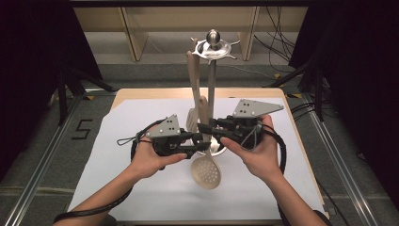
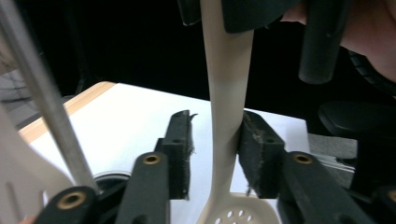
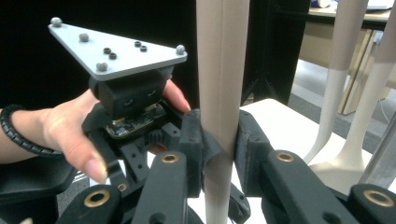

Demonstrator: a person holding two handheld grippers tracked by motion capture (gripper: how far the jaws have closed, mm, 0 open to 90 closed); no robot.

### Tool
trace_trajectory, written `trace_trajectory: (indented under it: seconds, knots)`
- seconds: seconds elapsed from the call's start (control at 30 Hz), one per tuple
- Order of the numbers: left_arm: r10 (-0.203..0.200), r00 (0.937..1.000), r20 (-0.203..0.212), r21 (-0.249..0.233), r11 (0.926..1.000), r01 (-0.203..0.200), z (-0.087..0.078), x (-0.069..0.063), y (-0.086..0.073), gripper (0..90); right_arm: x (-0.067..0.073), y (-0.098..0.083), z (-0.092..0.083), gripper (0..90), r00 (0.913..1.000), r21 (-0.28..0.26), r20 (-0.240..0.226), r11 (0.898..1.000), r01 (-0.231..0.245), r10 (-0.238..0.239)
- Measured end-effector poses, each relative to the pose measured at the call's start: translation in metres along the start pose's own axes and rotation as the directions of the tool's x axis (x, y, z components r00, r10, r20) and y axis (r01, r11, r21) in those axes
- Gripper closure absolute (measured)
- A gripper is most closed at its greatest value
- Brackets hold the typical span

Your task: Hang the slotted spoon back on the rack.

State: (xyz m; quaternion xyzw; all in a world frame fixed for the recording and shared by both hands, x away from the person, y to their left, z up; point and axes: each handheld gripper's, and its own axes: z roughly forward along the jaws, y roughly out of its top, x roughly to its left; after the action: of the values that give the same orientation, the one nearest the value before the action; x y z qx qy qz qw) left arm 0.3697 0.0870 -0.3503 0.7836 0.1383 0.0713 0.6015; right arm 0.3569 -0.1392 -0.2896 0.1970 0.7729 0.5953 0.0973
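Your right gripper is clamped on the handle of the slotted spoon, which hangs above the table beside the rack. Your left gripper stands apart around its neck (letting go, I think).

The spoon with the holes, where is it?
In the high view, the beige slotted spoon hangs bowl-down at the table's middle, its handle between the two grippers' fingers, just in front of the metal utensil stand.
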Motion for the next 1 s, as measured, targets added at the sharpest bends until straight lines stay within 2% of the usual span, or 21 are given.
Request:
trace_trajectory:
  seconds: [0.13, 0.23, 0.3, 0.33, 0.43, 0.5, 0.53, 0.6, 0.7, 0.8, 0.87, 0.93, 1.0]
  knots:
    - [0.018, 0.9988, 0.045, -0.002, 0.9998, -0.018, 0.004, 0.000, -0.001, 71.8, -0.001, -0.001, 0.000, 76.2, 0.9999, -0.011, -0.010, 1.000, 0.010, -0.010]
    - [0.031, 0.9989, 0.035, -0.002, 0.9995, -0.031, 0.004, -0.001, 0.001, 76.1, -0.001, -0.002, -0.001, 76.2, 0.9998, -0.013, -0.018, 1.000, 0.010, -0.010]
    - [0.012, 0.9992, 0.038, -0.006, 0.9999, -0.012, 0.003, -0.001, 0.001, 76.7, 0.000, -0.002, -0.003, 76.2, 0.9995, -0.011, -0.026, 1.000, -0.017, 0.017]
    - [0.017, 0.9992, 0.037, -0.005, 0.9998, -0.016, 0.003, -0.001, 0.002, 76.8, 0.000, -0.002, -0.003, 76.2, 0.9997, -0.009, -0.025, 1.000, 0.000, -0.001]
    - [0.015, 0.9998, 0.016, 0.001, 0.9999, -0.015, 0.001, -0.002, 0.004, 77.0, -0.003, -0.002, -0.005, 76.0, 0.9997, -0.042, -0.015, 0.999, 0.018, -0.019]
    - [0.023, 0.9997, -0.004, 0.028, 0.9993, -0.023, 0.001, -0.003, 0.007, 77.3, -0.002, -0.003, -0.006, 74.9, 0.9999, -0.040, -0.014, 0.999, -0.003, 0.002]
    - [0.028, 0.9995, -0.015, 0.034, 0.9990, -0.027, 0.001, -0.004, 0.008, 77.3, -0.004, -0.003, -0.007, 71.7, 0.9995, -0.049, 0.012, 0.998, 0.031, -0.030]
    - [0.033, 0.9987, -0.039, 0.050, 0.9983, -0.031, 0.001, -0.005, 0.010, 77.4, -0.002, -0.003, -0.009, 65.2, 0.9990, -0.046, 0.039, 0.999, 0.025, -0.023]
    - [0.033, 0.9972, -0.067, 0.051, 0.9983, -0.030, 0.001, -0.004, 0.015, 77.4, -0.002, -0.004, -0.016, 61.3, 0.9981, -0.074, 0.061, 0.997, 0.013, -0.009]
    - [0.025, 0.9957, -0.089, 0.034, 0.9992, -0.022, 0.000, 0.000, 0.020, 77.5, -0.004, -0.008, -0.032, 58.2, 0.9961, -0.105, 0.088, 0.994, 0.003, 0.006]
    - [0.021, 0.9948, -0.100, 0.026, 0.9995, -0.018, 0.000, 0.004, 0.023, 77.5, -0.009, -0.013, -0.045, 57.9, 0.9912, -0.143, 0.132, 0.990, 0.006, 0.013]
    - [0.017, 0.9937, -0.111, 0.016, 0.9998, -0.015, 0.000, 0.007, 0.026, 77.5, -0.014, -0.019, -0.058, 58.1, 0.9721, -0.154, 0.234, 0.988, 0.029, 0.008]
    - [0.012, 0.9934, -0.114, 0.009, 0.9999, -0.011, 0.001, 0.010, 0.029, 77.5, -0.021, -0.027, -0.068, 58.2, 0.9593, -0.150, 0.276, 0.989, -0.016, 0.058]
